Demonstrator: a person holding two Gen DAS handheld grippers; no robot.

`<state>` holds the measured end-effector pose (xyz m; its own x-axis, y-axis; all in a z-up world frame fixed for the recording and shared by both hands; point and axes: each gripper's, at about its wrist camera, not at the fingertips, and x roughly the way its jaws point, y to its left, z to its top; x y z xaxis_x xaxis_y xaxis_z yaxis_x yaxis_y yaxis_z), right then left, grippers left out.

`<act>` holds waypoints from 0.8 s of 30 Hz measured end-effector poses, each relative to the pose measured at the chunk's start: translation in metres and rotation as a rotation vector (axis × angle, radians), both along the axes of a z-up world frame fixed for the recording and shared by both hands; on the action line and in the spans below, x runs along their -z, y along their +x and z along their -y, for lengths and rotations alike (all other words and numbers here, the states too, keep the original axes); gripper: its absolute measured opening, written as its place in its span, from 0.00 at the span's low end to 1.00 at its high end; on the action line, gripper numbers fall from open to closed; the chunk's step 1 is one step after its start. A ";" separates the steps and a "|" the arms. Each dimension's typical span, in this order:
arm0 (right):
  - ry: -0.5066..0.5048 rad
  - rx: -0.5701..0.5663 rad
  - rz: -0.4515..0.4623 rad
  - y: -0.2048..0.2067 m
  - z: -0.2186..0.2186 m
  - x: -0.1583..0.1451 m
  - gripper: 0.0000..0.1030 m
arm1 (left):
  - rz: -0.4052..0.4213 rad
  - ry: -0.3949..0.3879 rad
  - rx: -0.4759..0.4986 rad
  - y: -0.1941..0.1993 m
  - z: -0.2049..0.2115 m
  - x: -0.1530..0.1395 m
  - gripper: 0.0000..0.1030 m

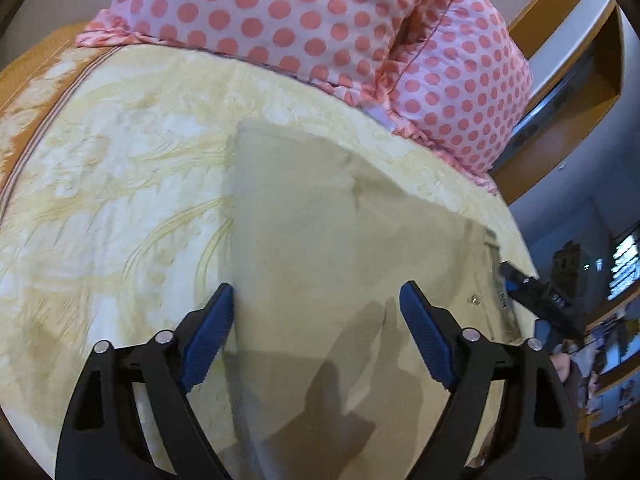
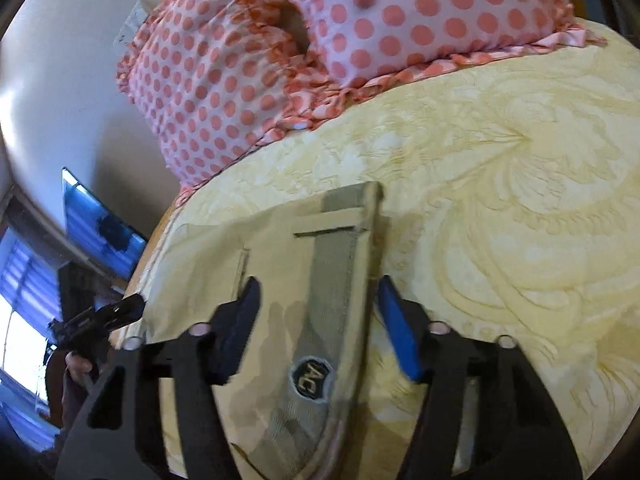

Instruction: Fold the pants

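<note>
Left gripper (image 1: 316,300): our jaws stand wide apart, nothing between them. Fingers are black hinged links with ribbed blue rubber pads (image 1: 212,336). The left pad sits right at the pants' (image 1: 340,240) left edge; the right pad is over the cloth. We can't tell whether either touches the fabric.

Right gripper (image 2: 320,296): jaws also spread, nothing held. They straddle the pants' (image 2: 280,320) grey-green woven waistband strip (image 2: 332,280), one pad on each side of it. Same blue ribbed pads (image 2: 400,336), black linkage.

Pants: pale khaki, smooth matte fabric, lying flat as a roughly rectangular folded slab on the bedspread (image 1: 120,200). A small metal stud (image 1: 475,300) shows near the pants' right edge in the left wrist view. A dark shield-shaped patch (image 2: 309,376) with letters sits on the waistband strip, near the right gripper's base.

Bedspread: cream-yellow, quilted, raised swirl and leaf relief, extending beyond the pants on all sides visible.

Beyond the pants' far edge: two puffy pillows (image 1: 320,20), pink with coral polka dots and ruffled trim, resting on the bedspread.

Past the pants' outer side, a black device held in a hand (image 2: 80,364), blurred.
</note>
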<state>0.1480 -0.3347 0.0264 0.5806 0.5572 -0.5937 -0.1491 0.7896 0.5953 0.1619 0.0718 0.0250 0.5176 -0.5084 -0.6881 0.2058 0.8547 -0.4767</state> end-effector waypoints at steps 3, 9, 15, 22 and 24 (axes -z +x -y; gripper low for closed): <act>0.001 -0.047 0.004 0.007 -0.007 0.000 0.52 | -0.024 -0.029 0.025 0.015 0.002 0.000 0.82; 0.039 -0.082 -0.032 0.020 -0.004 -0.001 0.33 | -0.057 -0.093 0.063 0.043 0.001 0.001 0.85; 0.120 -0.037 -0.085 0.026 0.012 0.012 0.30 | -0.091 -0.234 0.026 0.056 -0.017 0.009 0.73; 0.158 -0.107 -0.023 0.024 0.008 -0.003 0.12 | -0.090 -0.221 -0.013 0.059 -0.019 0.012 0.18; 0.152 -0.117 -0.010 0.029 0.007 -0.011 0.12 | -0.059 -0.177 -0.004 0.063 -0.013 0.002 0.18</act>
<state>0.1768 -0.3416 0.0376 0.5010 0.7042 -0.5031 -0.2277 0.6681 0.7084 0.2248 0.0846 0.0226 0.4810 -0.6223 -0.6175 0.1702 0.7572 -0.6306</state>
